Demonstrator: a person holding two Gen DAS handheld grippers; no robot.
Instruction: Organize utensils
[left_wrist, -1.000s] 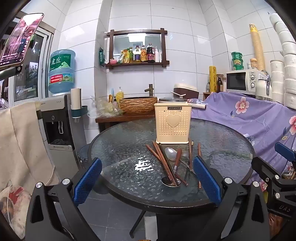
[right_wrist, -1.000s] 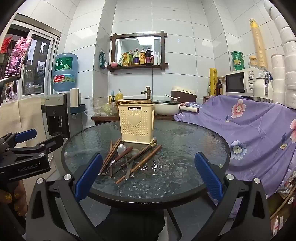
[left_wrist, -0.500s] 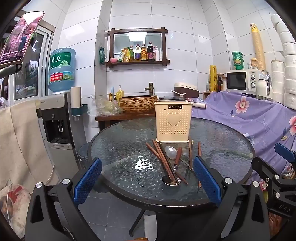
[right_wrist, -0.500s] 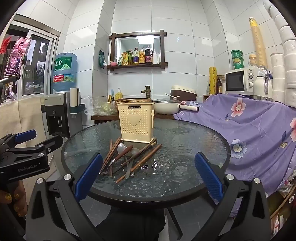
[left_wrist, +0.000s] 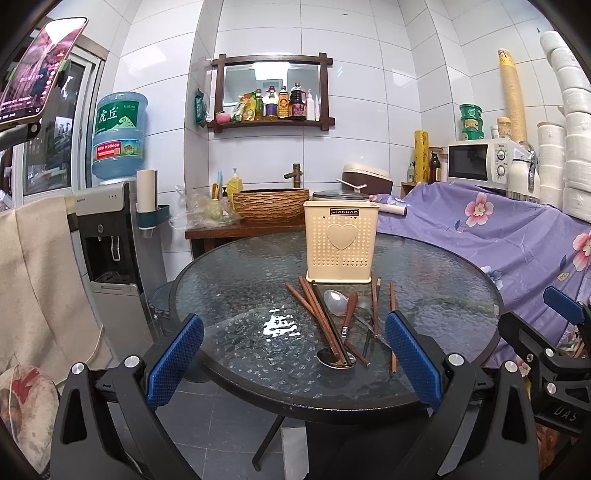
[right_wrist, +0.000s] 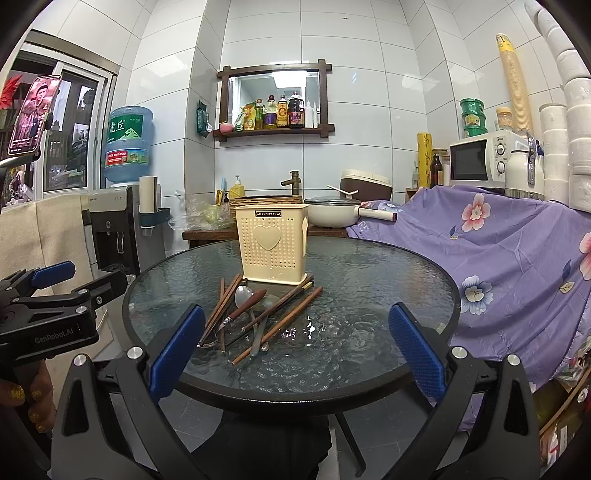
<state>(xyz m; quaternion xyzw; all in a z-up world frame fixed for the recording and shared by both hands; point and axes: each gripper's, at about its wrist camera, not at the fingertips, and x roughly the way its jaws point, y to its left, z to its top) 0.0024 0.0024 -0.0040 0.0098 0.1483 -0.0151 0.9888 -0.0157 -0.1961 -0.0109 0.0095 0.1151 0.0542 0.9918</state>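
A cream perforated utensil holder (left_wrist: 340, 243) (right_wrist: 272, 243) with a heart on its front stands upright on a round glass table (left_wrist: 229, 288) (right_wrist: 369, 295). In front of it lies a loose pile of brown chopsticks (left_wrist: 317, 314) (right_wrist: 280, 323) and metal spoons (left_wrist: 334, 302) (right_wrist: 243, 295). My left gripper (left_wrist: 295, 358) is open and empty, held off the table's near edge, short of the pile. My right gripper (right_wrist: 295, 354) is open and empty too, at the near edge to the right of the pile. Each gripper shows at the side of the other's view.
A water dispenser (left_wrist: 110, 240) stands left of the table. A purple floral cloth (right_wrist: 498, 251) covers furniture on the right. Behind the table a wooden counter holds a woven basin (left_wrist: 271, 205), a pot (right_wrist: 334, 216) and a rice cooker. A microwave (left_wrist: 484, 162) and stacked cups stand at far right.
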